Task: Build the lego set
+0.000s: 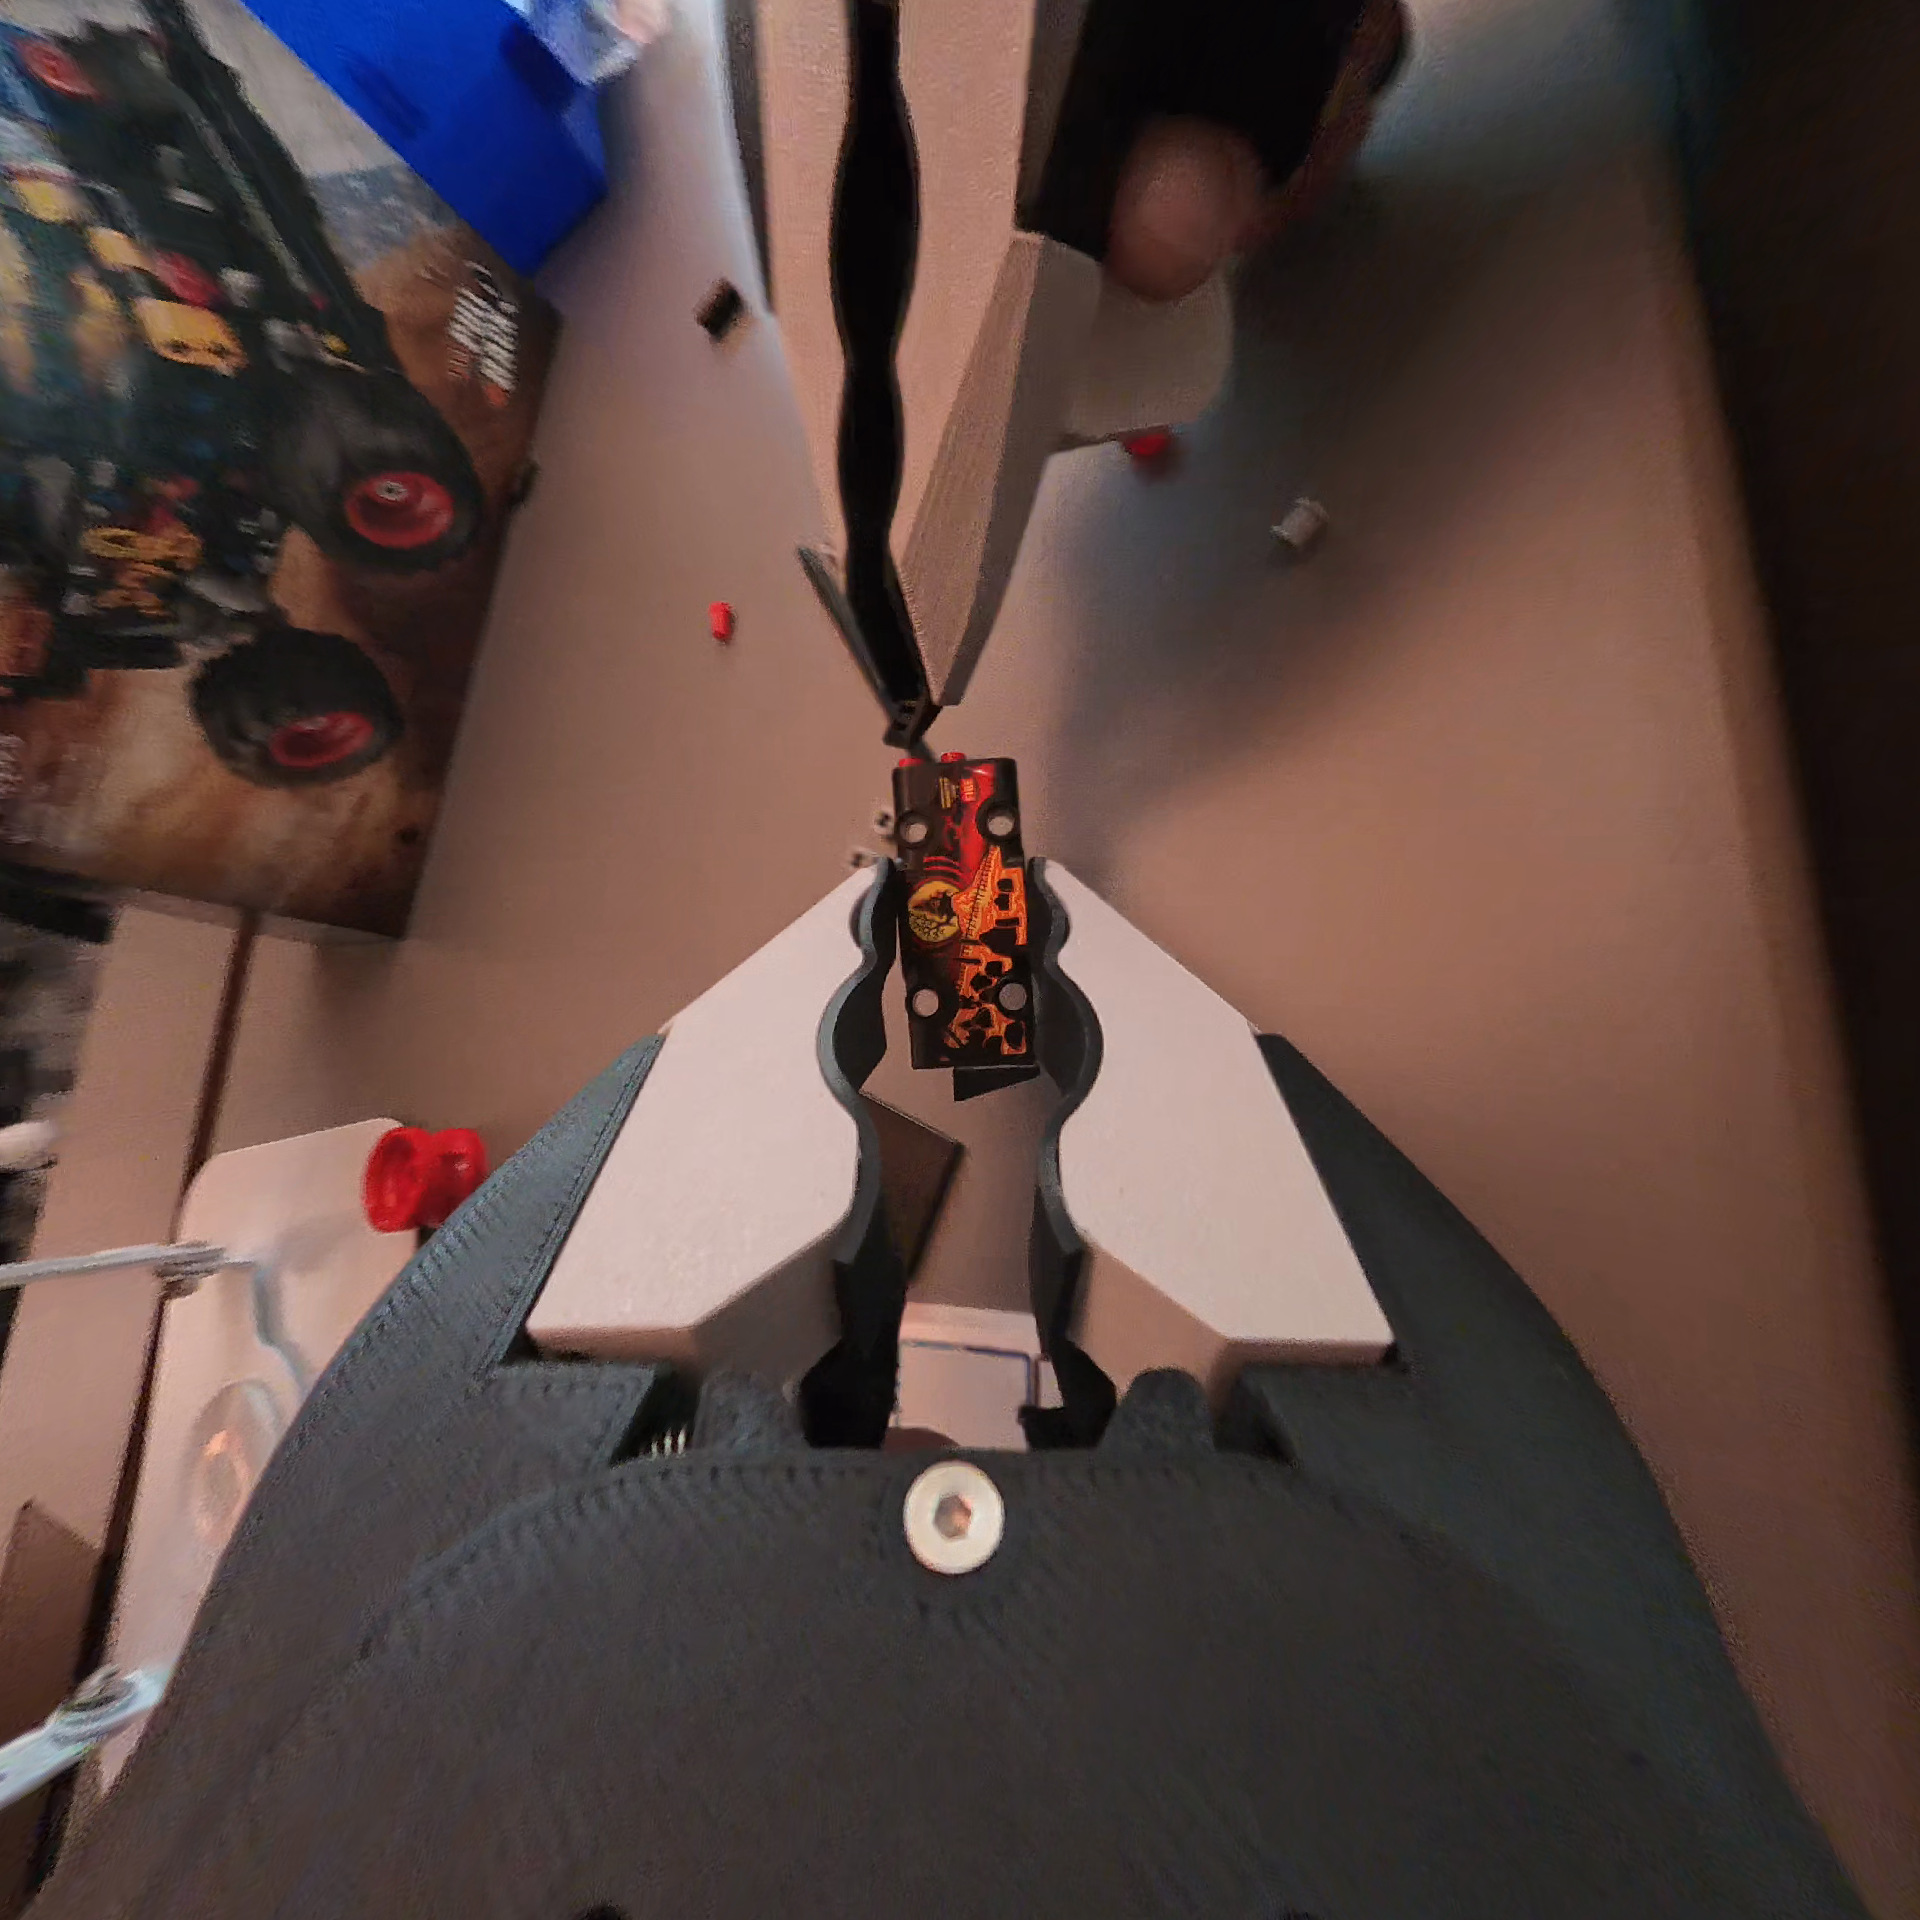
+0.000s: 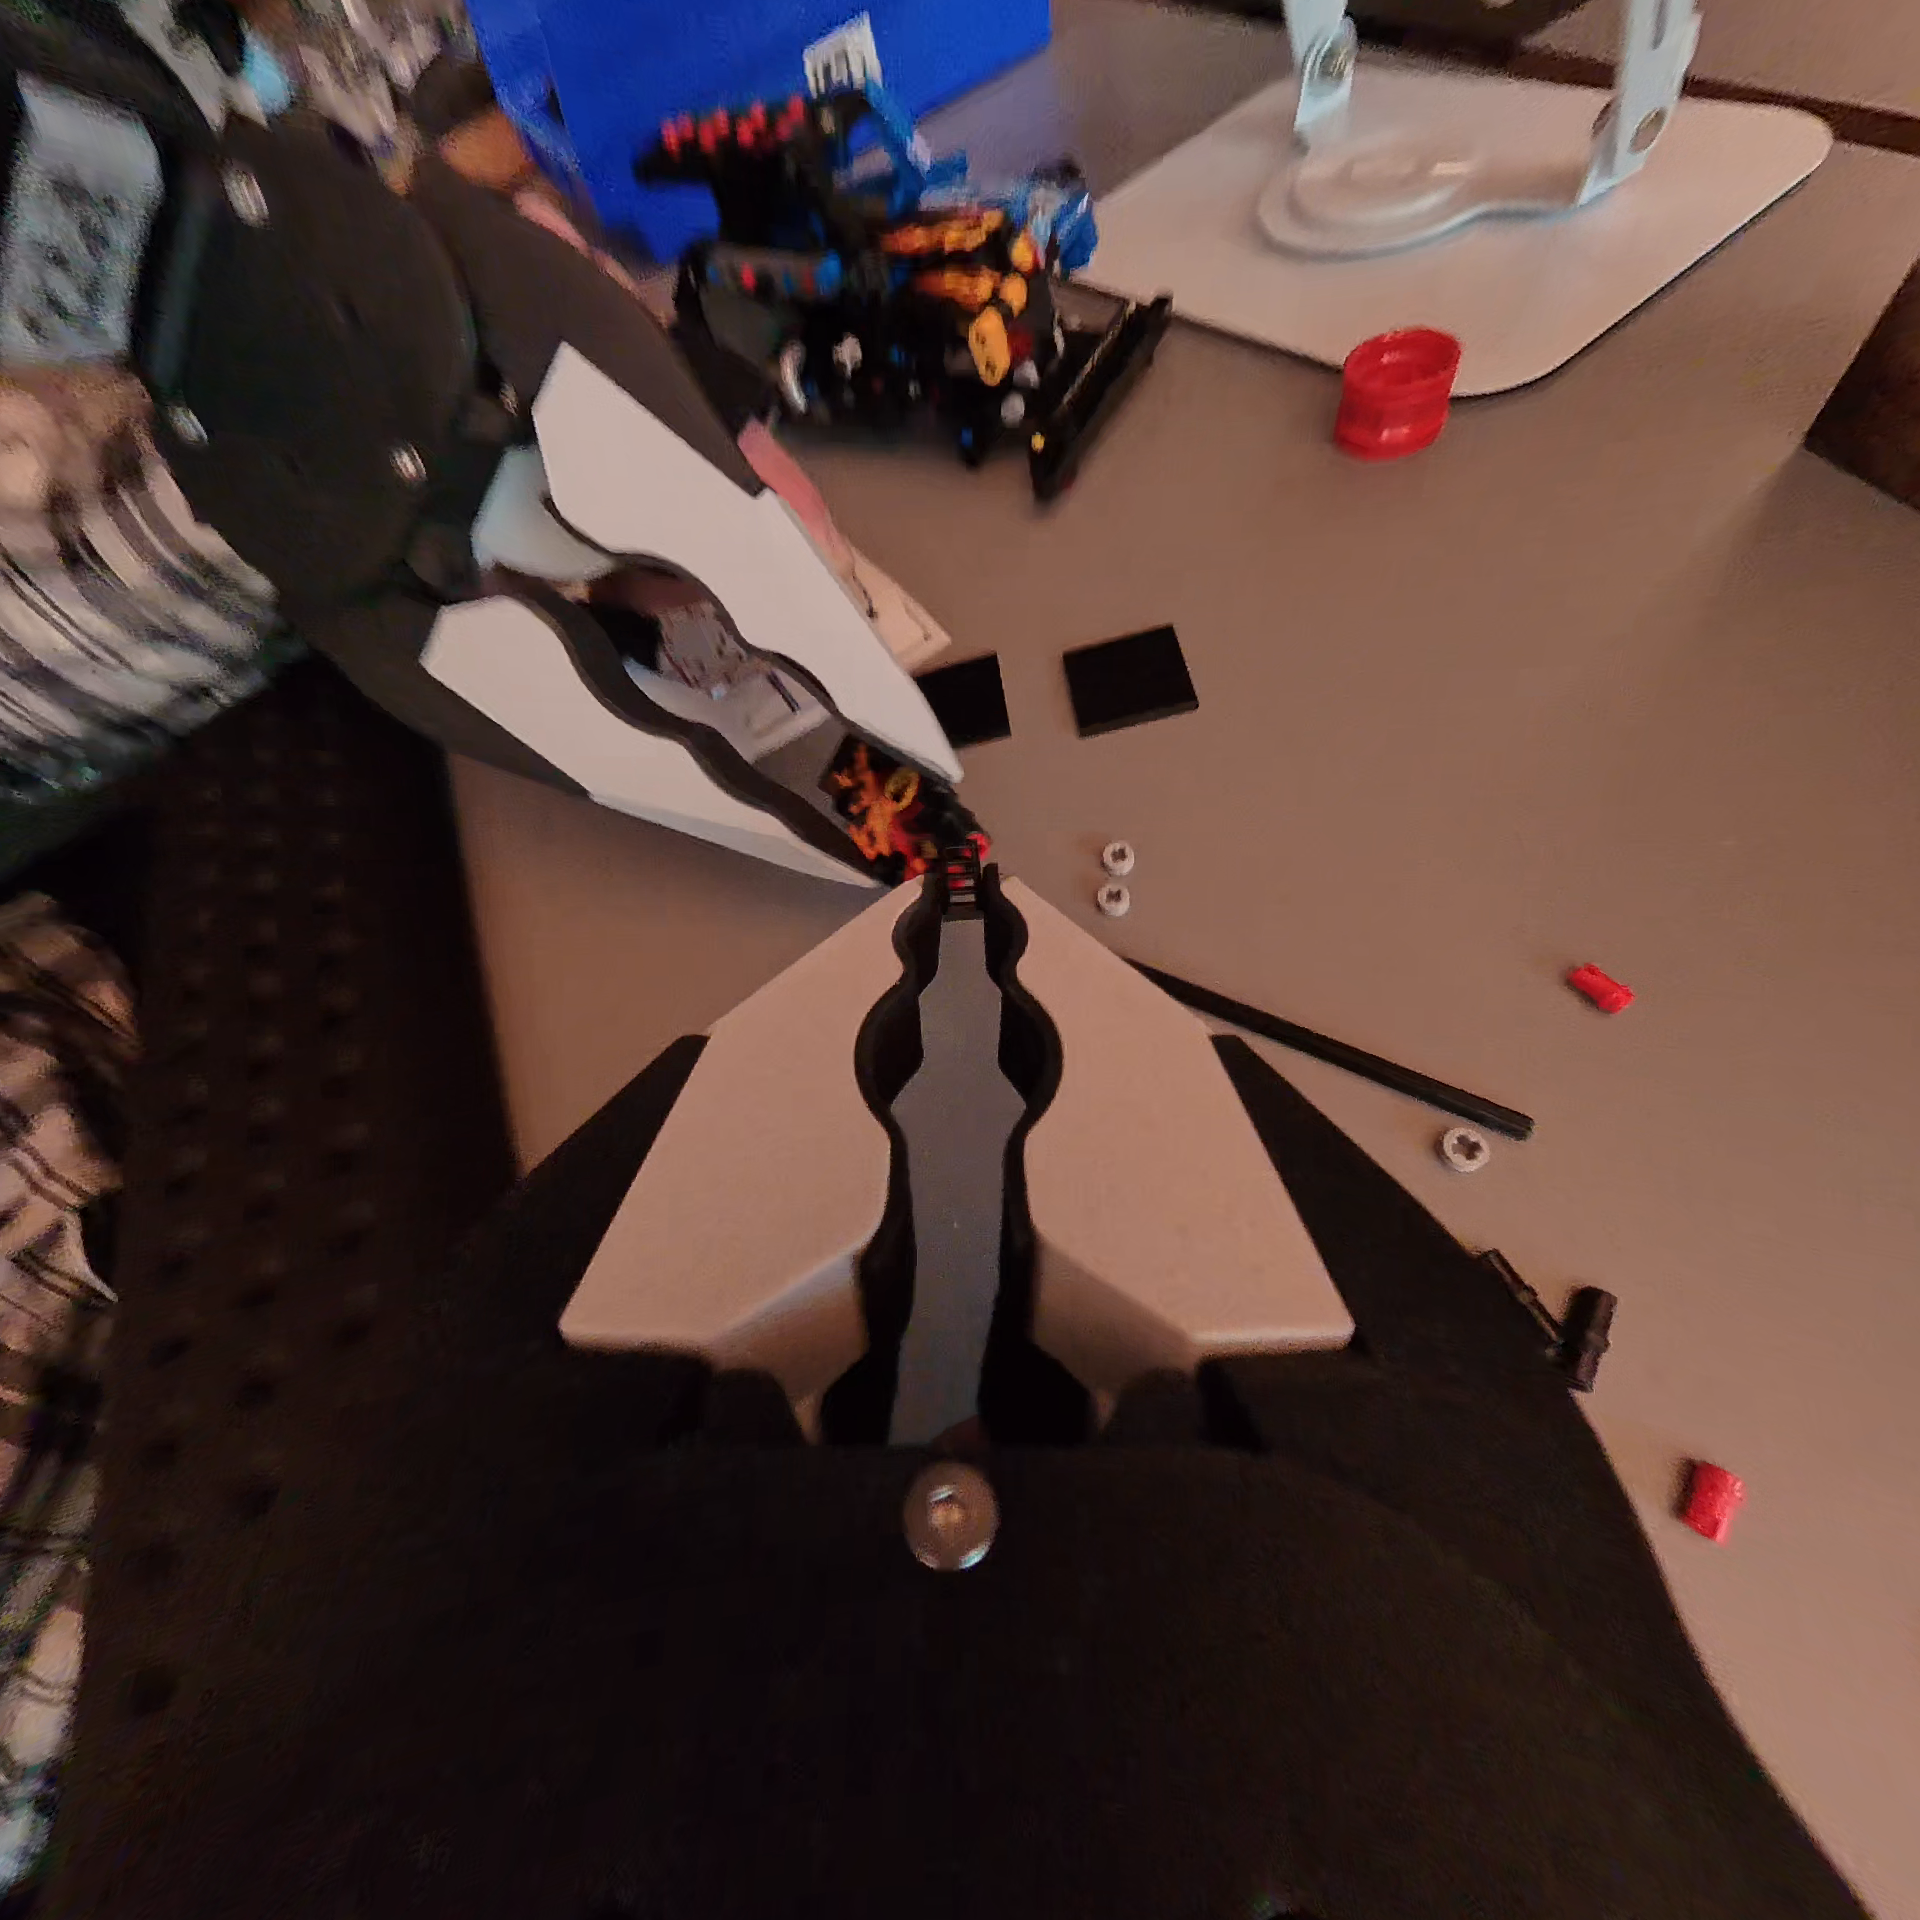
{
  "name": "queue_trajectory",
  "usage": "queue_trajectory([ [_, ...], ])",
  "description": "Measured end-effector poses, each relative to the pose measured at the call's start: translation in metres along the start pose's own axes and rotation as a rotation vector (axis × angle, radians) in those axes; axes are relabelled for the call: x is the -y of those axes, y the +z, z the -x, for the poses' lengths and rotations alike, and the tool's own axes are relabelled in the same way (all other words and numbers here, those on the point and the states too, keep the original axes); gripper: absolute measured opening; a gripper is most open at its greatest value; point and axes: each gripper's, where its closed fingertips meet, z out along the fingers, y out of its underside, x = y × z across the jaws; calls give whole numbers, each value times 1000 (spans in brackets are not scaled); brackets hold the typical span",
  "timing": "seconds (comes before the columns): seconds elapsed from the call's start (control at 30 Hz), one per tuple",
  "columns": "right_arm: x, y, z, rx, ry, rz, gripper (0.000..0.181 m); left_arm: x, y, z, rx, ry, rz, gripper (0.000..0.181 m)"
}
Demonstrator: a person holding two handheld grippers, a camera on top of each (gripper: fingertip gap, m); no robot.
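Holding a black panel [image 1: 964, 914] with orange and red flame print in the left gripper [image 1: 961, 883], jaws narrowed onto its long sides, long axis running straight out along the fingers. Pinching a small black ladder-like piece [image 2: 961, 881] in the right gripper [image 2: 961, 902], jaws nearly closed on it at the very tips. Meeting tip to tip above the worktop [image 2: 1455, 727]: small piece sitting just beyond the panel's far end, where 2 red pins [image 1: 932, 758] are poking out, touching or almost touching, hard to call which. Looking like a push-on onto that far end, so lining up along the panel's axis is what counts.

Showing only in the left wrist view: the set's box [image 1: 208, 468] with the truck picture, and the panel's printed face square-on. Showing only in the right wrist view: the half-built model [image 2: 914, 301], 2 black square tiles [image 2: 1127, 681], a black axle [image 2: 1330, 1049] and a red wheel hub [image 2: 1397, 393], all well apart from the jaws.
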Motion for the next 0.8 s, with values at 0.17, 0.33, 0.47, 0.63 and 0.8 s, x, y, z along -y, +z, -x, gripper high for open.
queue_trajectory([
  [0.17, 15, -10, -6, 8, 105, -105, 6, 14, 3, 18, 163, 53, -44, 23],
  [0.33, 26, -18, -7, 36, 168, -190, 6, 27, 0, 27, 283, 113, -81, 23],
  [0.47, 33, -23, -9, 51, 206, -247, 6, 36, -4, 33, 356, 138, -113, 23],
  [0.63, 39, -28, -9, 79, 238, -297, 6, 43, -6, 34, 400, 173, -135, 23],
  [0.8, 43, -33, -5, 125, 263, -327, 6, 49, -11, 36, 437, 190, -160, 23],
])
